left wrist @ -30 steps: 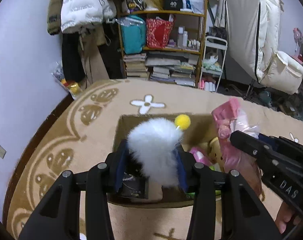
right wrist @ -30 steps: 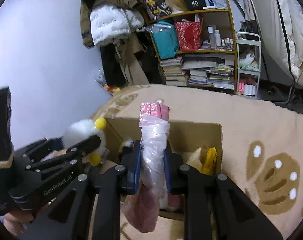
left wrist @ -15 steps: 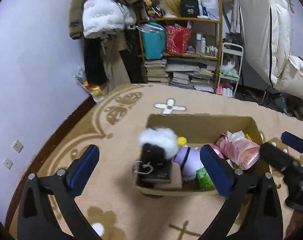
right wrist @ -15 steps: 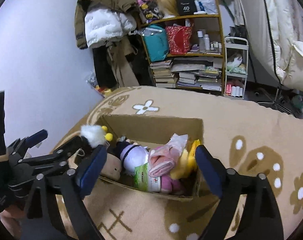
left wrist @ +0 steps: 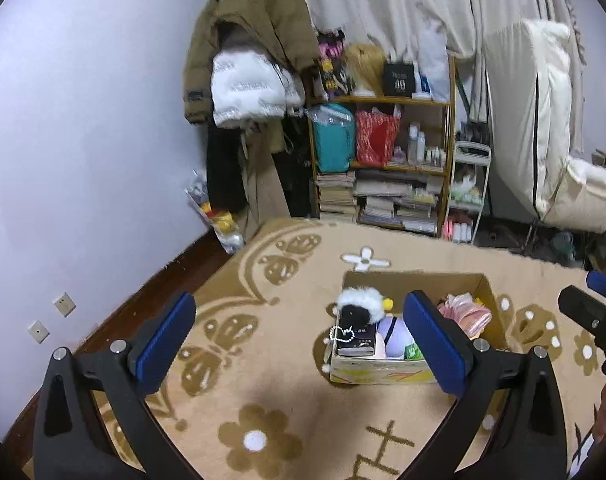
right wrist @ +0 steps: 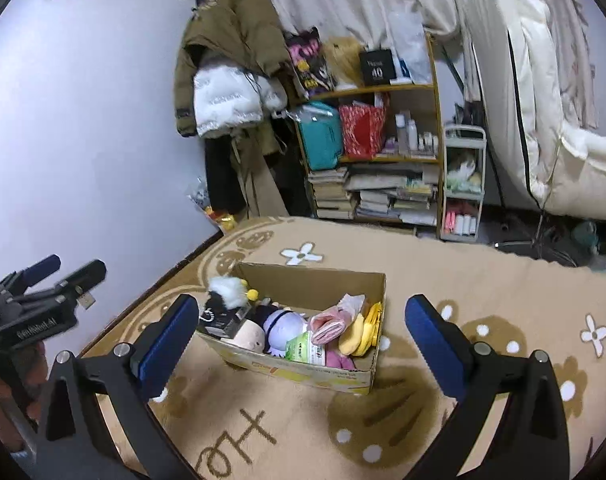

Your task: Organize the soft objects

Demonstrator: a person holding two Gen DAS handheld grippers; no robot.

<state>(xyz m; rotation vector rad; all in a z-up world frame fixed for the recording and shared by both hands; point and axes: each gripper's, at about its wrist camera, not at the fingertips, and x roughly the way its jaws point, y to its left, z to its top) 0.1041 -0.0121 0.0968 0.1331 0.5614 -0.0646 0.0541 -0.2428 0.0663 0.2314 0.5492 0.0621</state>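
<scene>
A cardboard box sits on the beige rug and holds several soft things. A white fluffy toy with yellow balls lies at its left end. A pink bagged item lies at its right side. A purple-white plush and a yellow plush lie between. My left gripper is open and empty, raised above and in front of the box. My right gripper is open and empty, also raised back from the box.
The patterned rug spreads around the box. A wooden shelf with books and bags stands at the far wall, next to hanging coats. A white trolley and folded bedding stand at the right.
Both grippers opened and let go: the fluffy toy and the pink bag now lie in the box. Both grippers have pulled up and back from it.
</scene>
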